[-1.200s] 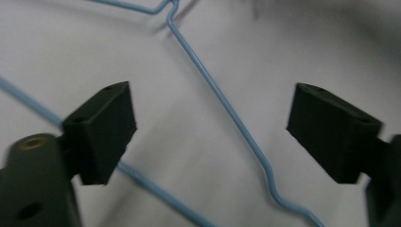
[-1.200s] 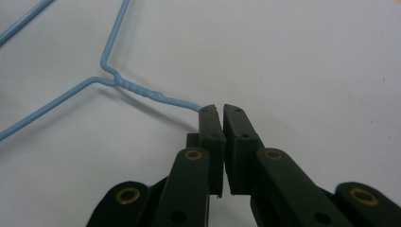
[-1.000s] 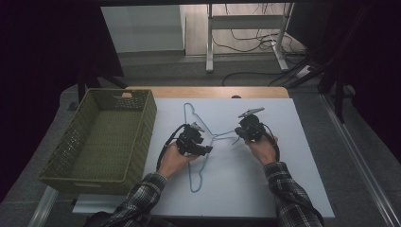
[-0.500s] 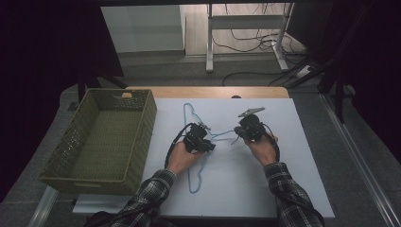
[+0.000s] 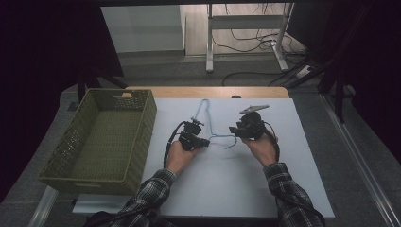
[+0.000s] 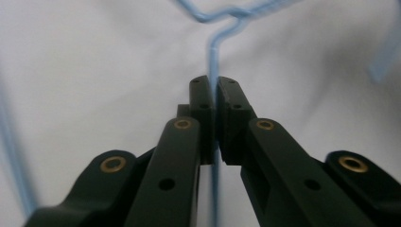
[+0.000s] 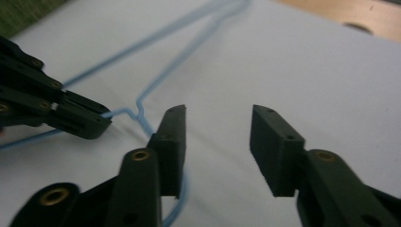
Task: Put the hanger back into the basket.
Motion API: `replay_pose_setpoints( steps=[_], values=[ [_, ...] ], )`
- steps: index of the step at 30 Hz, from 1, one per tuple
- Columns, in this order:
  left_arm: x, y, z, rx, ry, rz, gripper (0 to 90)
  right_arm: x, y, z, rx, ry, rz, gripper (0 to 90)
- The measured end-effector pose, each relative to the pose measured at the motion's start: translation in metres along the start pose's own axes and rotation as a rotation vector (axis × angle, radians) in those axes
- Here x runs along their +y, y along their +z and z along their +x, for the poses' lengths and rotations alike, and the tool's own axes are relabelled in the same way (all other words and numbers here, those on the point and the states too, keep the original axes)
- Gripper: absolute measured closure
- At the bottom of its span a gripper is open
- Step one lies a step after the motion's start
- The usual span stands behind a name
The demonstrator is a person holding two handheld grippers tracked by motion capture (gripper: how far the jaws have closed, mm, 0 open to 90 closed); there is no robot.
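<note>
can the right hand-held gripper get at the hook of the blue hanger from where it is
Probably yes. The right hand-held gripper is open, and the hook of the blue hanger curls just outside one jaw, with bare white table around it. The left hand-held gripper clamps the wire, steadying it.

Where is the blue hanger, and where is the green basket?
blue hanger (image 6: 213, 61), left gripper view, on the wire just above the shut jaws.
green basket (image 5: 142, 137), high view, on its right wall.
</note>
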State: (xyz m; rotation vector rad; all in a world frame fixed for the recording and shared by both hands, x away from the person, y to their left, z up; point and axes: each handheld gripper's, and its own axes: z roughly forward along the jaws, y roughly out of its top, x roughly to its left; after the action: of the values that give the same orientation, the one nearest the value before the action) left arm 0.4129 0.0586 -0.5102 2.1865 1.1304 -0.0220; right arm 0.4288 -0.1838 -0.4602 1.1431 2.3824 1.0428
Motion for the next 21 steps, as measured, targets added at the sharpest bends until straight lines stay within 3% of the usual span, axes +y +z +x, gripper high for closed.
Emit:
replay_pose_setpoints(
  steps=[3, 6, 13, 17, 20, 21],
  values=[
    [0.0, -0.007, 0.002, 0.01, -0.01, -0.015, 87.2, 0.004, -0.011, 0.0, 0.011, 0.011, -0.038, 49.4],
    [-0.001, -0.017, 0.005, -0.003, -0.014, -0.043, 87.3, 0.01, -0.035, -0.003, 0.002, 0.01, -0.1, 46.7],
    [-0.003, -0.042, 0.001, -0.041, 0.013, -0.113, 87.5, 0.006, -0.059, -0.011, -0.021, 0.006, -0.112, 46.8],
    [-0.006, -0.057, -0.003, -0.081, 0.025, -0.148, 87.4, -0.004, -0.064, -0.007, 0.012, -0.012, -0.105, 49.0],
    [-0.008, -0.066, -0.008, -0.107, 0.039, -0.164, 87.5, -0.01, -0.065, 0.009, 0.086, -0.048, -0.119, 51.7],
    [-0.009, -0.069, -0.009, -0.119, 0.042, -0.167, 87.5, -0.01, -0.065, 0.009, 0.086, -0.048, -0.119, 51.7]
  ],
)
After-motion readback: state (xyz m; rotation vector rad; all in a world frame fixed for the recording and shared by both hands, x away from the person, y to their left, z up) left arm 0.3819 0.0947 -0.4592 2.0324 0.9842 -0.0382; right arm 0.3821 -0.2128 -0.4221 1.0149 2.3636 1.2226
